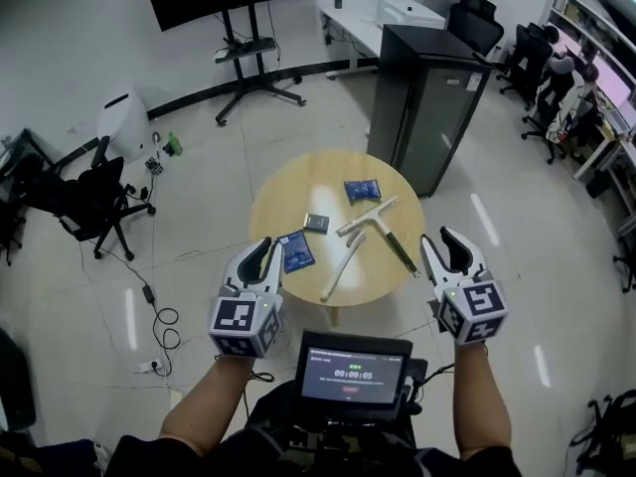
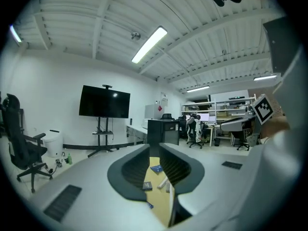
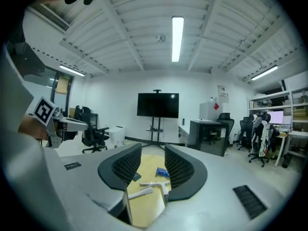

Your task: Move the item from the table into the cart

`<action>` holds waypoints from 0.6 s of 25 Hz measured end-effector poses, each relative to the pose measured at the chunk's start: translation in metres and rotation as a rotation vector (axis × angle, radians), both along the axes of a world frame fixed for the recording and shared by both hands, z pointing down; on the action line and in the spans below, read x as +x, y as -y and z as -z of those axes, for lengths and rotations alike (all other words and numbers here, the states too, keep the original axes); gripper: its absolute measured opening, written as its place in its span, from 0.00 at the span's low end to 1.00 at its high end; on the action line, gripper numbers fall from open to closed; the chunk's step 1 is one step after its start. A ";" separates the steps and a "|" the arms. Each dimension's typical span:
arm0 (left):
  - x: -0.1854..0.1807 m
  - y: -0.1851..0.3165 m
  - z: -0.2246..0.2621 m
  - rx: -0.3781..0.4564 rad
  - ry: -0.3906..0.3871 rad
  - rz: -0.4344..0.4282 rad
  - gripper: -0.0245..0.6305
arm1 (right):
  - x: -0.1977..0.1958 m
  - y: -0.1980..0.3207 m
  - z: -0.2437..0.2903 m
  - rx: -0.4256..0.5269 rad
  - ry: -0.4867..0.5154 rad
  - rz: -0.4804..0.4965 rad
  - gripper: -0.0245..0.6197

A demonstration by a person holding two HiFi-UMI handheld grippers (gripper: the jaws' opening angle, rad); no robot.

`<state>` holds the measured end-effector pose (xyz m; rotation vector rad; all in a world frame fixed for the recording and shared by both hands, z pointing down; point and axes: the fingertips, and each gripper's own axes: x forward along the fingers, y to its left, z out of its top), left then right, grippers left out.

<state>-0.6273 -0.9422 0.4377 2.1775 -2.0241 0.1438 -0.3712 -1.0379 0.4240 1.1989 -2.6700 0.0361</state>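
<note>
A round wooden table (image 1: 298,192) carries a blue packet (image 1: 362,190), a small dark square item (image 1: 316,223), a second blue packet (image 1: 296,251), a T-shaped squeegee (image 1: 383,232) and a white brush (image 1: 343,266). My left gripper (image 1: 264,251) hovers at the table's near left edge, beside the second blue packet. It is open with nothing between its fingers. My right gripper (image 1: 442,244) hangs off the table's near right edge, also open and empty. In the right gripper view the squeegee (image 3: 156,184) and a blue packet (image 3: 162,172) show past the jaws. In the left gripper view the table (image 2: 161,201) shows through the gap.
A tall dark cabinet (image 1: 427,102) stands just behind the table. A TV on a wheeled stand (image 1: 248,48) is at the back, a black office chair (image 1: 84,202) at the left with cables on the floor. A small screen (image 1: 353,374) sits at my chest. More chairs and desks stand at the far right.
</note>
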 end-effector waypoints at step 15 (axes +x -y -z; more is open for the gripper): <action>-0.122 0.125 -0.102 -0.213 -0.017 0.080 0.31 | -0.119 0.194 -0.139 -0.224 -0.183 0.088 0.45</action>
